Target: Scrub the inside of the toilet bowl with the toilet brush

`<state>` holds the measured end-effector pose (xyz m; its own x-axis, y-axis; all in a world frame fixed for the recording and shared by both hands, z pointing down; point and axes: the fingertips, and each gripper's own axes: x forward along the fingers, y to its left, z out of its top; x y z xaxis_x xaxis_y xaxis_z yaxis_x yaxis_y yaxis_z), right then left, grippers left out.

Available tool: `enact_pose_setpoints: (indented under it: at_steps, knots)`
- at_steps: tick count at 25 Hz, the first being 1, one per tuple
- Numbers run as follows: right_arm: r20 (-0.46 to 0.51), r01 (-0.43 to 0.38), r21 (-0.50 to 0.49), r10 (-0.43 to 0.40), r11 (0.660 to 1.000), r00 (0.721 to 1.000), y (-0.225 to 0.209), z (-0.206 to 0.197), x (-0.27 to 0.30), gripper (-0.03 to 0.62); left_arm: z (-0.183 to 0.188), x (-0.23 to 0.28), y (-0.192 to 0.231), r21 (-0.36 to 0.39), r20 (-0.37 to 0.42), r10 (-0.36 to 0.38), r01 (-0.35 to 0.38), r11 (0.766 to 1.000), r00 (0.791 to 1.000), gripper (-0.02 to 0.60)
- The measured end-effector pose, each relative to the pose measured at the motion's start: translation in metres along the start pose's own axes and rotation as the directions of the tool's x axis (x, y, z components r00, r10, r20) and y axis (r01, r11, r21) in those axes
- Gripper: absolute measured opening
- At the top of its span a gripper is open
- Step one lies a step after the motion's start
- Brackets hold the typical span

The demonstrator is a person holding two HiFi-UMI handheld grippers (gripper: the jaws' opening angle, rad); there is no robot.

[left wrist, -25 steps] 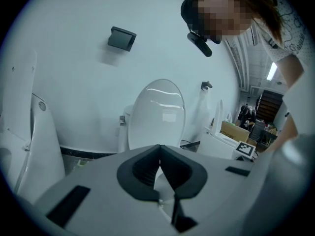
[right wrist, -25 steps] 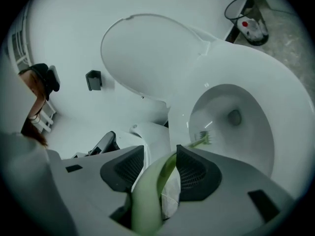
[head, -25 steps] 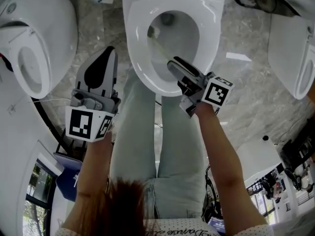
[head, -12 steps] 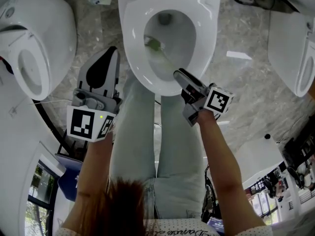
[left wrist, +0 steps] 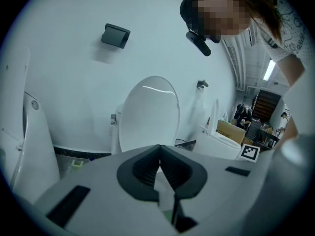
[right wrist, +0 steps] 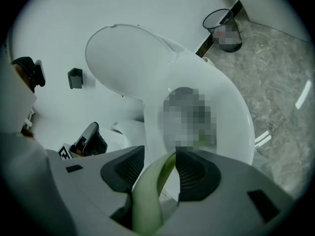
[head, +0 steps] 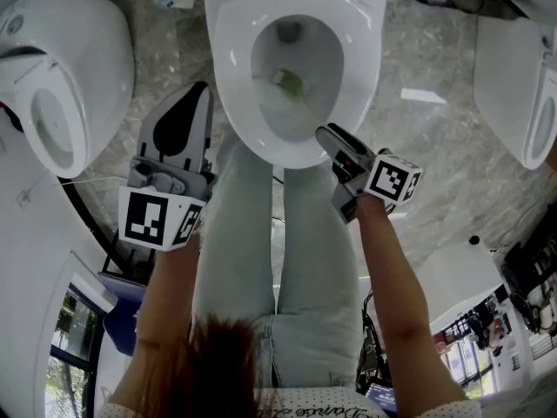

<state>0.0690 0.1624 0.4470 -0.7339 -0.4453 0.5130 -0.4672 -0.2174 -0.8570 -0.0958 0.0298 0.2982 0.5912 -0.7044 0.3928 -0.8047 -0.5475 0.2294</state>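
The white toilet (head: 233, 103) stands open at the top of the head view, lid (right wrist: 123, 63) raised. Inside the bowl lies the green brush head (head: 287, 83), just left of the middle. Its pale green handle (right wrist: 152, 191) runs back between the jaws of my right gripper (head: 325, 132), which is shut on it at the front right of the seat rim (right wrist: 236, 117). My left gripper (head: 197, 92) hangs left of the toilet, over the floor, shut and empty; in the left gripper view its pads (left wrist: 159, 151) meet.
A second toilet (head: 52, 77) stands at the left and a third (head: 522, 94) at the right edge. Grey marbled floor (head: 435, 164) lies between them. A wire waste bin (right wrist: 221, 23) sits by the wall. The person's legs (head: 244, 259) stand right in front of the bowl.
The brush head has slid from the bowl's upper left wall down toward its middle. My right gripper has drawn back and a little right with the handle. The left gripper has stayed put.
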Motion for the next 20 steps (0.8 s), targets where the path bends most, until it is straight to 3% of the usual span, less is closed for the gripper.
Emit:
enact_pose_setpoints:
  at_steps: [10, 20]
  knots:
    - [-0.058, 0.054, -0.075, -0.059, 0.996, 0.997, -0.0035, -0.0009, -0.0016, 0.187, -0.0011, 0.0012, -0.0019, 0.001, -0.005, -0.004, 0.004, 1.0, 1.0, 0.005]
    - [-0.165, 0.122, -0.287, -0.175, 0.95, 0.971, 0.0055, 0.0006, 0.0025, 0.187, 0.0024, -0.0013, 0.001, 0.0, 0.001, -0.001, 0.001, 1.0, 1.0, 0.005]
